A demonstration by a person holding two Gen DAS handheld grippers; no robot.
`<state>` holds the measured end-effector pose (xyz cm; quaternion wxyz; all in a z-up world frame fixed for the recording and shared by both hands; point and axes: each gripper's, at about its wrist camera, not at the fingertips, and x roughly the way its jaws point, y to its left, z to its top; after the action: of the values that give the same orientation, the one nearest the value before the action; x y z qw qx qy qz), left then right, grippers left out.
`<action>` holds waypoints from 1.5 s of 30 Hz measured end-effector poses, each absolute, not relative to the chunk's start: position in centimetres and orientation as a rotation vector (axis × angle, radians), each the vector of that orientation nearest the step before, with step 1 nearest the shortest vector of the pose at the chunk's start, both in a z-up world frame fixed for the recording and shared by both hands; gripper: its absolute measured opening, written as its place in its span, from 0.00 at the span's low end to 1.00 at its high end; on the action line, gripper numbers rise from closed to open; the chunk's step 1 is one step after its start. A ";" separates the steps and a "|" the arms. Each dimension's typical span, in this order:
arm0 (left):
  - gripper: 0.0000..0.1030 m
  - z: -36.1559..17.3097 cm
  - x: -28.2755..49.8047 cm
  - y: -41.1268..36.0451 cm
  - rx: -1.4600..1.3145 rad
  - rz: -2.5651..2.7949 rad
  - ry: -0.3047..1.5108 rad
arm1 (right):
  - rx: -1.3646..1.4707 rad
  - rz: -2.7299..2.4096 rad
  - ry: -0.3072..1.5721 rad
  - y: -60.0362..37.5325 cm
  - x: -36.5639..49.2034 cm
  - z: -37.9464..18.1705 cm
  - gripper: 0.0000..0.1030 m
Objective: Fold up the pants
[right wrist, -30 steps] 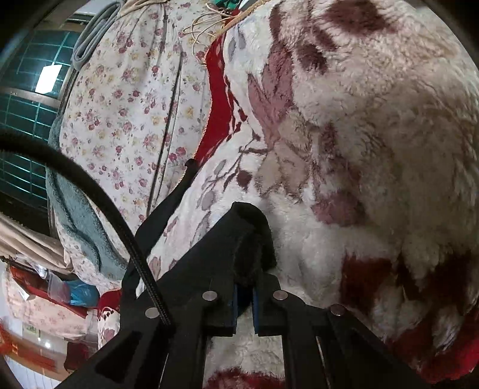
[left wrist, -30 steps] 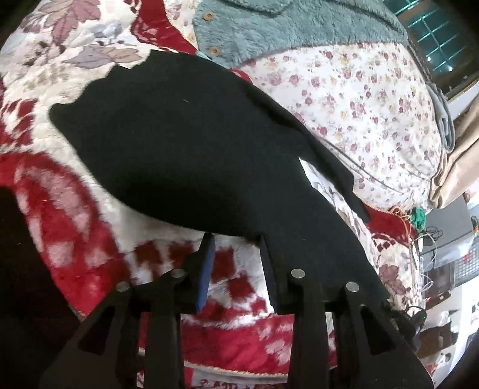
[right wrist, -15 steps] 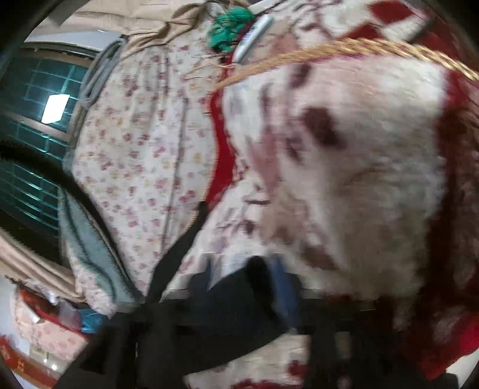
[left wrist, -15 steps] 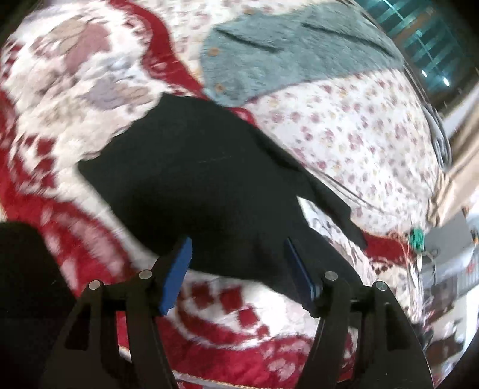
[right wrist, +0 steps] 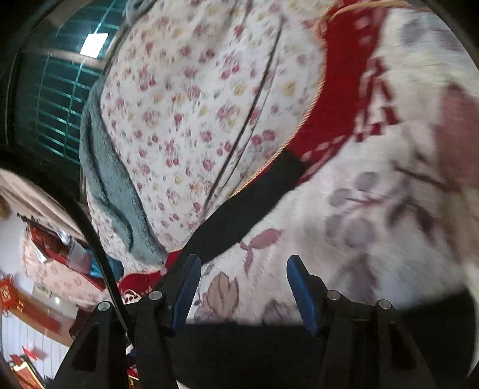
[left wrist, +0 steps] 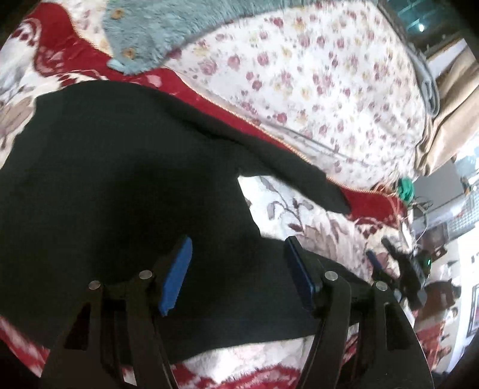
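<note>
One pair of black pants (left wrist: 125,185) lies spread on a red-and-white plush blanket (left wrist: 317,227) on the bed, one leg (right wrist: 248,206) running out along the blanket's red border. One floral quilt (left wrist: 314,77) beyond it, one teal fleece garment (left wrist: 167,27) with two buttons showing. Left gripper (left wrist: 236,269): fingers wide apart above the pants, nothing between the two blue pads. Right gripper (right wrist: 242,287): fingers wide and opening, empty, over bare blanket with the pants' edge just below. Both views motion-blurred.
</note>
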<state>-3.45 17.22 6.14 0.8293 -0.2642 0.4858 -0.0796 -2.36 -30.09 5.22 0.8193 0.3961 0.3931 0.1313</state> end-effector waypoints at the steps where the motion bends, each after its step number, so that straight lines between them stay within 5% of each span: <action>1: 0.62 6.2 -2.9 17.0 -0.529 -0.147 1.037 | 0.837 0.271 0.840 -29.9 -1.6 5.0 0.60; 4: 0.62 6.5 -1.2 17.0 -0.470 -0.117 1.038 | 0.838 0.254 0.845 -29.7 0.6 4.1 0.70; 33: 0.62 5.1 4.8 19.3 -0.385 0.052 1.008 | 0.844 0.200 0.910 -30.6 5.1 2.3 0.70; 45: 0.62 3.5 7.6 22.0 -0.617 0.028 1.078 | 0.939 0.184 0.861 -32.2 6.0 1.2 0.71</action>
<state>7.64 21.99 3.51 0.8132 -0.2891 0.5049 0.0131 6.02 -32.24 1.25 0.8000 0.4377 0.4013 0.0858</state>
